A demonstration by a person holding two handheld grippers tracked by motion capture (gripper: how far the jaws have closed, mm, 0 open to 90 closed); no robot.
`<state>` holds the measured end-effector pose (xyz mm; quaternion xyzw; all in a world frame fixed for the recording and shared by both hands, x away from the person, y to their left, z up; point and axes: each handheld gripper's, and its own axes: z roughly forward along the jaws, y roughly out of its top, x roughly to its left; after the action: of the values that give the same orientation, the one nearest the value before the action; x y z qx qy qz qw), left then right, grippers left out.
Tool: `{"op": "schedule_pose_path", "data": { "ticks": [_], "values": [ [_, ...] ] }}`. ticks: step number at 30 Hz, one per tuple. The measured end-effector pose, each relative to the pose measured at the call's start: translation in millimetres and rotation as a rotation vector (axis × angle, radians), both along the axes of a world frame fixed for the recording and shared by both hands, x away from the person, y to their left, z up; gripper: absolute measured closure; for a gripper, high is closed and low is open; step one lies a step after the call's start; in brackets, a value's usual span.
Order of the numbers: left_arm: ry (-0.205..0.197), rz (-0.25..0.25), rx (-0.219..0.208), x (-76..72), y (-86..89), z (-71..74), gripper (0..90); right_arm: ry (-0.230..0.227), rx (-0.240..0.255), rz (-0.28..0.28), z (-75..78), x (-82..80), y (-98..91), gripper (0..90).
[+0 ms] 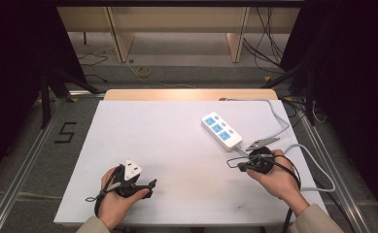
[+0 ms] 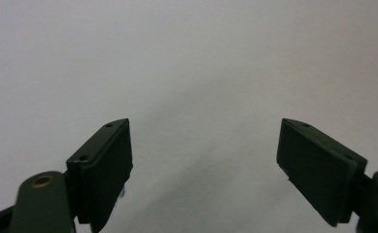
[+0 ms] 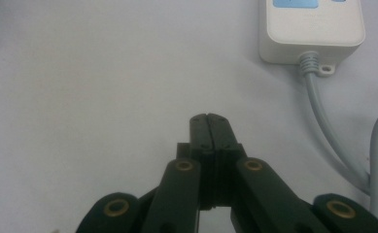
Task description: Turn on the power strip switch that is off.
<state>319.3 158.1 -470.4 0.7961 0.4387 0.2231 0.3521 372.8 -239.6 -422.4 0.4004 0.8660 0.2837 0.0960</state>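
White and bare across most of its width, the surface carries a white power strip with blue socket faces toward its far right, lying at a slant. Its grey cord leaves the near end, loops off the right edge and runs back along the far side. A metal clip-like piece lies just beside the strip's near end.

The right gripper sits near that end of the strip, its jaws pressed fully together with nothing between them; in the right gripper view the closed tips point at bare surface, the strip's corner and cord exit ahead and to the side. The left gripper rests well apart at the near left, a white three-cornered plate on top, and its jaws stand wide open over empty surface, as the left gripper view shows.

The work looks set to begin at the strip. To do it well, the right jaws would need to open before approaching, then come in square to the strip's short sides rather than over the cord. The cord's stiffness could swing the strip, so the left gripper might steady the far end.
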Motion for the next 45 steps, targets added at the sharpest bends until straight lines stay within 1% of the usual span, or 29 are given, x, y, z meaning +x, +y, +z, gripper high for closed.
{"op": "schedule_pose_path", "data": {
  "ticks": [22, 31, 32, 36, 45],
  "values": [
    [0.002, -0.005, 0.006, -0.2, -0.7, 0.2, 20.5, 0.001, -0.024, -0.015, 14.1, 18.0, 4.5, 90.0],
    [-0.001, -0.007, 0.005, -0.2, -1.4, -0.3, 20.5, 0.002, -0.037, -0.015, 17.3, 25.2, 6.2, 90.0],
    [-0.001, -0.006, 0.005, -0.2, -1.4, -0.2, 20.5, 0.001, -0.036, -0.022, 17.7, 25.9, 6.9, 90.0],
    [-0.002, -0.007, 0.005, -0.2, -1.4, -0.1, 20.5, 0.006, -0.044, -0.017, 19.3, 30.2, 7.3, 90.0],
    [-0.002, -0.007, 0.005, -0.2, -1.6, -0.2, 20.5, 0.015, -0.057, -0.029, 21.4, 40.5, 8.3, 90.0]
  ]
}}
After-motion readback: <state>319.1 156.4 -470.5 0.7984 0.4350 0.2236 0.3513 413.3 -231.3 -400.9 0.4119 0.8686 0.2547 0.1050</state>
